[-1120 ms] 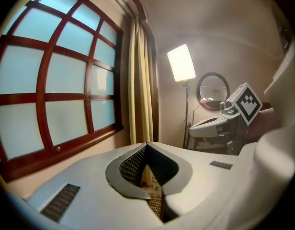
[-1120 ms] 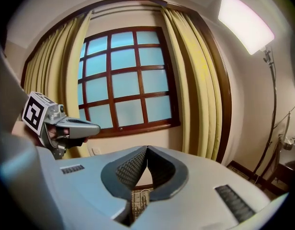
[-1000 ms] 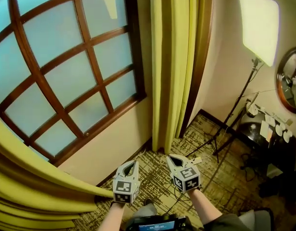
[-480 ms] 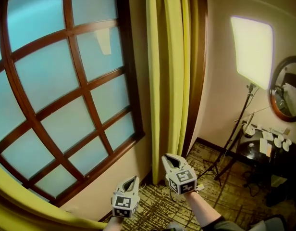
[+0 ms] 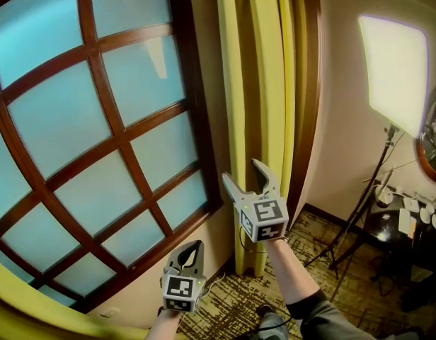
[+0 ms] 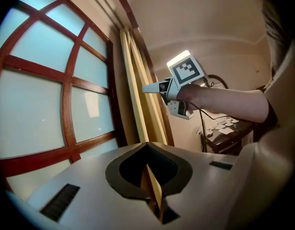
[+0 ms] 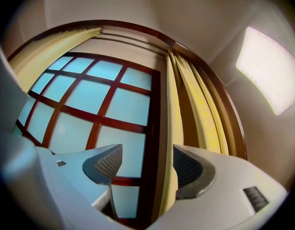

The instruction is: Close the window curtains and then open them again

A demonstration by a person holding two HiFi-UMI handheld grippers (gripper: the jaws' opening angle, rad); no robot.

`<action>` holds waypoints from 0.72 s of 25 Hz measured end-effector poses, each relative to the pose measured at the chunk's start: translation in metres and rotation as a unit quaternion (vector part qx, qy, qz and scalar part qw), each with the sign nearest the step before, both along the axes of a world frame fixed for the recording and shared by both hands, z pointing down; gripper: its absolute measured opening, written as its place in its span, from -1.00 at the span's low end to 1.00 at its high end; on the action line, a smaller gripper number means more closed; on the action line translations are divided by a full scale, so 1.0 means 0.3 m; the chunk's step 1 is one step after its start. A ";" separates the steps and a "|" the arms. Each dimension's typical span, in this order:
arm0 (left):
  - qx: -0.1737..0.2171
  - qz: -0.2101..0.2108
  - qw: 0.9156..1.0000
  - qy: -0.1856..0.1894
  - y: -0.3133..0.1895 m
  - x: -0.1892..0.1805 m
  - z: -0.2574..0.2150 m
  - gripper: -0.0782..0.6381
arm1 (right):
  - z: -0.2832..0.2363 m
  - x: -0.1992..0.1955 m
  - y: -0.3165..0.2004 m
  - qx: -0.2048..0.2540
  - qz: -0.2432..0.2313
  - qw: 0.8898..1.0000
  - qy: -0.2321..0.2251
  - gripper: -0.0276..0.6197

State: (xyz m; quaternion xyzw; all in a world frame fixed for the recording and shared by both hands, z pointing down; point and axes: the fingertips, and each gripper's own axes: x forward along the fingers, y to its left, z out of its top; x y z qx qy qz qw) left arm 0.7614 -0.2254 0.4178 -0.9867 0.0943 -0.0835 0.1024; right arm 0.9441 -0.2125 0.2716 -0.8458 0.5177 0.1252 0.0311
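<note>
Wood-framed window is seen at ten o'clock; the yellow curtain is gathered at twelve. Before it the right gripper is held, its jaws just opened, nothing clamped. At six, the left gripper is held closed.

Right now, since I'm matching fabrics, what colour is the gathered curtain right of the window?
Yellow-green; the curtain shows best in the head view.

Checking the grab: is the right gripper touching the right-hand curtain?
Cannot tell. In the right gripper view the curtain shows between the right gripper's jaws, which have just been opening, but no view plainly shows contact or gap.
</note>
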 end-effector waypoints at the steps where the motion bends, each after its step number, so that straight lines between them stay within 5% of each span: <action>1: -0.005 -0.010 1.000 0.011 -0.012 0.032 -0.029 -0.78 | -0.043 0.042 -0.023 0.005 0.000 1.000 0.011 0.21; 13: -0.001 -0.049 0.995 0.085 -0.095 0.487 -0.307 -0.78 | -0.599 0.338 -0.249 0.034 0.013 0.987 0.156 0.44; 18: 0.000 -0.063 0.994 0.091 -0.109 0.574 -0.338 -0.78 | -0.690 0.413 -0.325 0.039 0.011 0.986 0.164 0.48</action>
